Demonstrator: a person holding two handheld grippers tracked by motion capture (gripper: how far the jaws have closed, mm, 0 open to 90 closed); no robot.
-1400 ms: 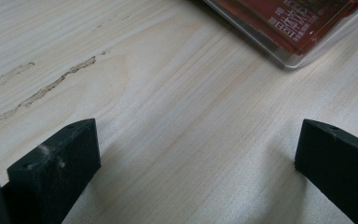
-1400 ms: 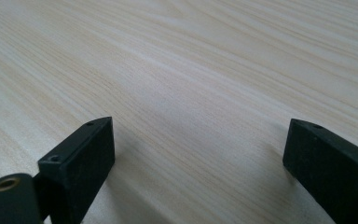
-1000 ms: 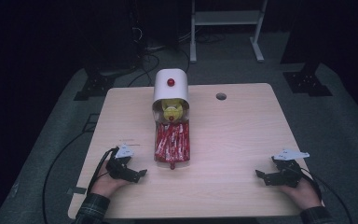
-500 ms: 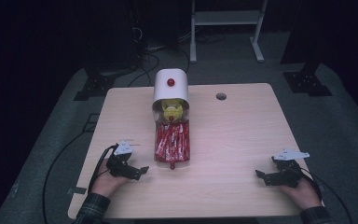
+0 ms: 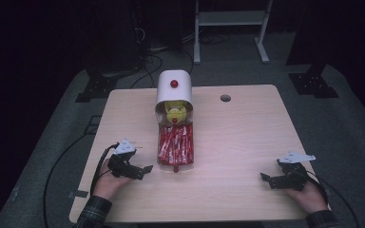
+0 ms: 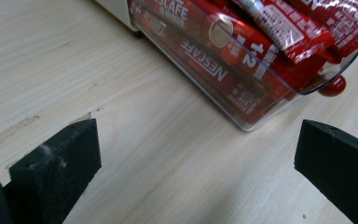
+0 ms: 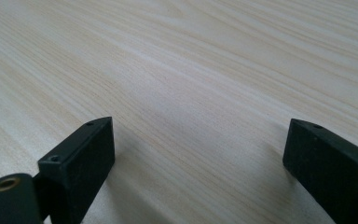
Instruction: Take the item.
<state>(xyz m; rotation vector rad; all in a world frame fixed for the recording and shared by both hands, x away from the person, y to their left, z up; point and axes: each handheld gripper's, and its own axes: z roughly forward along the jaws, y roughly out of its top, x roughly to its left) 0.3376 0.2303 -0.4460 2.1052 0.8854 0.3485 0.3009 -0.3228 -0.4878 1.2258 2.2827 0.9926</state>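
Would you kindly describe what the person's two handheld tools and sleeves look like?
Both are black. The left tool and the right tool each carry a pale grey three-cornered plate on top and trail a black cable. Each tool ends in two blocky, matte black jaws; the right one's show small screw holes. The person's cuffs are a dark plaid.

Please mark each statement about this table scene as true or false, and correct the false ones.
1. The clear drawer holds red sachets. True.
2. The left claw is shut on a sachet. False: it is open, with bare table between its jaws.
3. The right claw is open over bare wood. True.
4. The white dispenser has a blue knob. False: the knob is red.
5. The right claw touches the drawer. False: it rests far from it, near the table's right edge.
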